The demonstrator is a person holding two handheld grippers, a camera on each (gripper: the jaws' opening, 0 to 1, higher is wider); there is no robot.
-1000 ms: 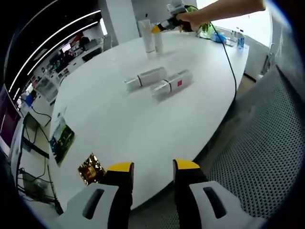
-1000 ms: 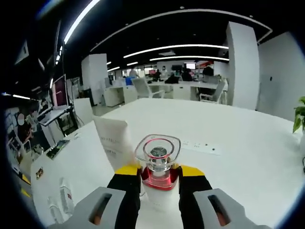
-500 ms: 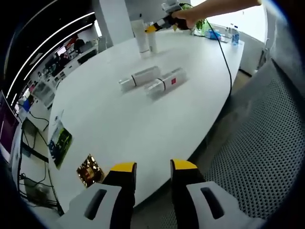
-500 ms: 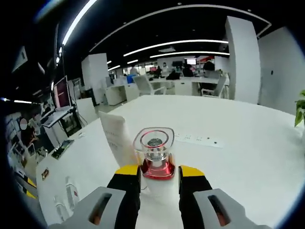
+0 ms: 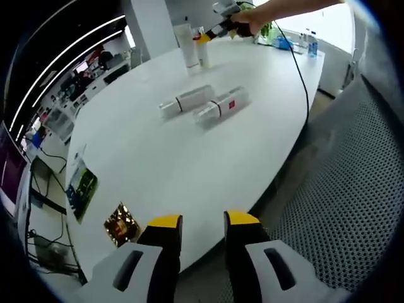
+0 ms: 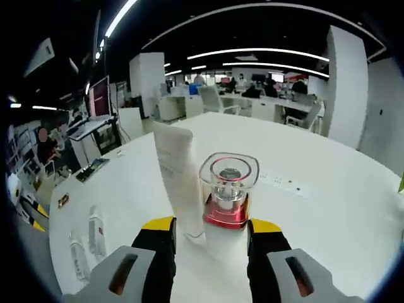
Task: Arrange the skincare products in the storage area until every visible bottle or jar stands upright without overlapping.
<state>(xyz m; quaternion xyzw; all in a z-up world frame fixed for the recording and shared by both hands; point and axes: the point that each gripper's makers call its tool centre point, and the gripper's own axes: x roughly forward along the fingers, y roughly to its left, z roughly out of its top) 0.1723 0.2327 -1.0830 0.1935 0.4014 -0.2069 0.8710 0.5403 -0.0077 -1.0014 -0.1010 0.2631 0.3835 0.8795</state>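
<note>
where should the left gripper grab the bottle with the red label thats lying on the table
Around the middle of its body, coming down from above with the jaws across its width. The red-label bottle lies flat on the white table, close beside another lying bottle, so its long sides are the freest to pinch.

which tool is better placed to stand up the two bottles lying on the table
Left, probably. The left tool is open and empty, facing both lying bottles mid-table. The right tool sits at the far end, open around a standing bottle beside the tube.
</note>
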